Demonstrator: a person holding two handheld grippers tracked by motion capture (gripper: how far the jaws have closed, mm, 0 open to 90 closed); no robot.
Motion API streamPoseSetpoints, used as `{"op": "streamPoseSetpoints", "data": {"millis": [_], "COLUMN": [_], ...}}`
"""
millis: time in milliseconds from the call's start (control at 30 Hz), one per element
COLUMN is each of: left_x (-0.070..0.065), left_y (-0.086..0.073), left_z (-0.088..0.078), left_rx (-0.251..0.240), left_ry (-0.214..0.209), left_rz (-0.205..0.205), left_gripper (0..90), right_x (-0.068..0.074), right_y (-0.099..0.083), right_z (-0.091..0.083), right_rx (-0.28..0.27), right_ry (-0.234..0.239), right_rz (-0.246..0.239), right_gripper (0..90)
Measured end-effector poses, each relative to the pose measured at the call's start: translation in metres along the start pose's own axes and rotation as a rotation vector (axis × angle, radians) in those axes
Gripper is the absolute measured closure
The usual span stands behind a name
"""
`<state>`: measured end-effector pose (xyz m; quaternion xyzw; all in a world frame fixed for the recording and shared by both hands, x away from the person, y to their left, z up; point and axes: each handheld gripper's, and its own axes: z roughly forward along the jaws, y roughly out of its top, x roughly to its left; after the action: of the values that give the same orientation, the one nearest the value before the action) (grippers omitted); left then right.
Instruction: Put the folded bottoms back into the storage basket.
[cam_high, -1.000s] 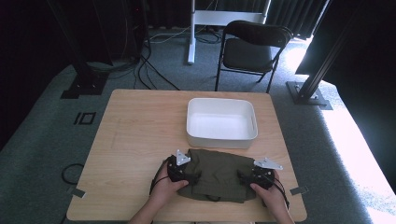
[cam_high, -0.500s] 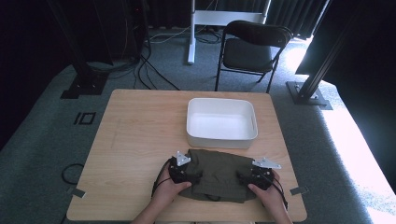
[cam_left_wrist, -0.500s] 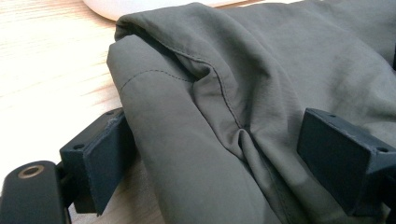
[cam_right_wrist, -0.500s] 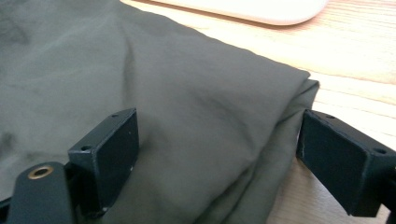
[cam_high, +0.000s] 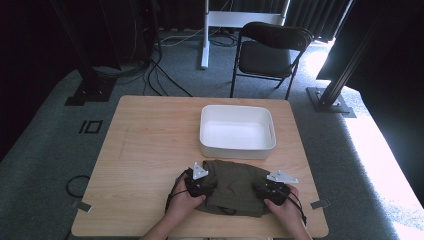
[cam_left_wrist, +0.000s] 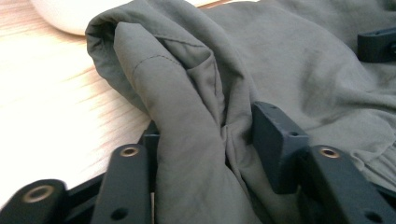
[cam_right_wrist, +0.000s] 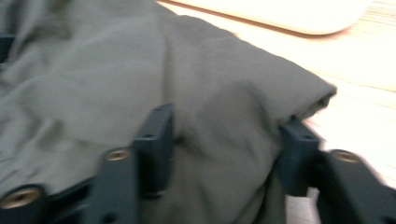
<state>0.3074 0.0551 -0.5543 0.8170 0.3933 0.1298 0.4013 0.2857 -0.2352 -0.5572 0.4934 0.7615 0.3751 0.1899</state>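
Near edge of the bench (cam_high: 150, 150): your olive garment (cam_high: 235, 186) lies folded, just short of the white tub (cam_high: 237, 134).
Just changed: both jaw pairs have been closing.
Left hand-held gripper (cam_left_wrist: 205, 135): clamped on the garment's left fold.
Right hand-held gripper (cam_right_wrist: 224, 140): clamped on its right edge.
Meaning: you look ready to lift.
Gripper views: bunched cloth between pads, hidden from the high view.

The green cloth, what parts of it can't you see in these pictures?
- Green cloth, high view: its two ends lie under the left gripper and right gripper and the hands.
- Left gripper view: the bunched fold hides the inner faces of the fingers, which have just been closing on it.
- Right gripper view: motion blur smears the weave; its fingers have also just been closing on the cloth.
- White bin: cut off by the top edge in both gripper views.
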Motion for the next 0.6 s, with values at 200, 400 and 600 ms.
{"op": "streamPoseSetpoints", "data": {"millis": [200,400,600], "left_x": [-0.008,-0.002,-0.003], "left_y": [0.001,0.002,0.005], "left_z": [0.001,-0.003,-0.013], "left_rx": [-0.015,-0.029,-0.038], "left_ry": [0.022,-0.022,-0.069], "left_rz": [0.091,0.049,0.026], "left_gripper": [70.1,77.0,79.5], "right_x": [0.003,0.003,0.005], "right_y": [0.003,0.009,0.018], "right_z": [0.000,-0.003,-0.016], "right_rx": [0.020,0.039,0.008], "right_ry": [0.057,0.061,0.080], "right_rz": [-0.017,-0.020,-0.023], "right_gripper": [73.9,77.7,78.5]}}
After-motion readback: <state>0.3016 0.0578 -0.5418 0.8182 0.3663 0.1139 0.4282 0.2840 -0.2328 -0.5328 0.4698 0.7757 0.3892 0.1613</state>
